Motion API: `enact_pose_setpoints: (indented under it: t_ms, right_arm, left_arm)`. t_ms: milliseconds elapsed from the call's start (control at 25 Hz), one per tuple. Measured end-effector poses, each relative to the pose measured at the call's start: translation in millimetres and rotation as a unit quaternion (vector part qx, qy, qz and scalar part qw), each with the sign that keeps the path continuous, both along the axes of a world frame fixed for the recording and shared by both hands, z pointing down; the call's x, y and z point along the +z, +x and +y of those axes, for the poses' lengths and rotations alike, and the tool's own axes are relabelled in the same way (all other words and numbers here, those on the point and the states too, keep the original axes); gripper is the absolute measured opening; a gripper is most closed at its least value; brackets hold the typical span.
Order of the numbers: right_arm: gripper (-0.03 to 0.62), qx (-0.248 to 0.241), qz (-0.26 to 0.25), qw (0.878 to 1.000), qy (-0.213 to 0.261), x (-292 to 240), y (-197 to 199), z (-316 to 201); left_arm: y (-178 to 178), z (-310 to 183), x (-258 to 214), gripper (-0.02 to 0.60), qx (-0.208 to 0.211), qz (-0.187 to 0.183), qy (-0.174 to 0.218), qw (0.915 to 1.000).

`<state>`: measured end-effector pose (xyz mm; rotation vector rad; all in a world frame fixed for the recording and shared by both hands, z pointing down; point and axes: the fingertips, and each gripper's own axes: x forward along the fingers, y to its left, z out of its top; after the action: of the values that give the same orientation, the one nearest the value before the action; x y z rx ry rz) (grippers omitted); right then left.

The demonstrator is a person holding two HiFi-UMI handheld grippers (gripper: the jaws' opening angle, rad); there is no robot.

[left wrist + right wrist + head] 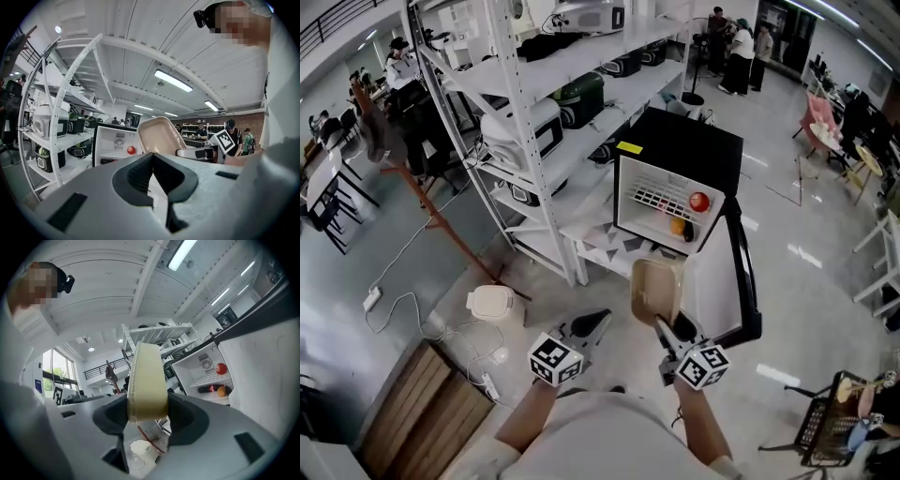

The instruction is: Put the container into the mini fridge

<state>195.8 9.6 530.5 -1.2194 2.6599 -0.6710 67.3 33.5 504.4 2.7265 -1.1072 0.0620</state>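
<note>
Evidently for an edge-first entry, the right gripper (pixel 667 328) pinches the container (pixel 656 289) by its rim between its jaws, upright in the air before the open mini fridge (pixel 680 141); the left gripper (pixel 598 324) has jaws pressed together, empty.

White metal shelving (pixel 572 61) on glossy grey floor (pixel 394 253) under ceiling strip lights (pixel 173 80)

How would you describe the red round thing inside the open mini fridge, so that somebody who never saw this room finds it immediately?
Find the black mini fridge, door open, beside the white shelving rack. Inside, the red round thing sits at the right end of the wire shelf. It is alone there; the orange fruit and the dark bottle lie one level lower.
</note>
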Motion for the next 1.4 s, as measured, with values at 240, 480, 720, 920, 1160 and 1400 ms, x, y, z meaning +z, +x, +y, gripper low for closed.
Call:
enact_pose_setpoints:
  t_ms: [240, 480, 720, 920, 1160, 1400]
  right_arm:
    - [0.233, 0.001, 0.003, 1.000, -0.006, 5.0, 1.6, -20.5]
    - [0.233, 0.021, 0.013, 1.000, -0.009, 11.6, 4.6, -46.4]
    - [0.233, 0.058, 0.016, 0.998, -0.011, 13.8, 4.7, -78.3]
    - [0.233, 0.070, 0.029, 0.997, -0.014, 16.4, -18.0, -104.9]
    - [0.233, 0.093, 0.041, 0.995, -0.017, 19.1, -44.0, -138.5]
    - [0.233, 0.129, 0.042, 0.990, -0.021, 21.5, -61.2, -170.4]
  left_arm:
    - [0.4, -21.1, 4.6, 0.005, -0.008, 0.007, -0.008, 0.9999]
    - [-5.6, -47.3, 9.2, 0.005, 0.000, 0.017, -0.003, 0.9999]
    - [-20.1, -92.8, 10.2, 0.005, 0.018, 0.024, 0.000, 0.9995]
    - [-41.1, -131.9, 10.8, 0.005, 0.033, 0.029, 0.006, 0.9990]
    - [-67.5, -175.6, 18.5, 0.005, 0.053, 0.023, -0.002, 0.9983]
    - [-85.6, -213.7, 22.5, 0.005, 0.080, 0.022, -0.005, 0.9965]
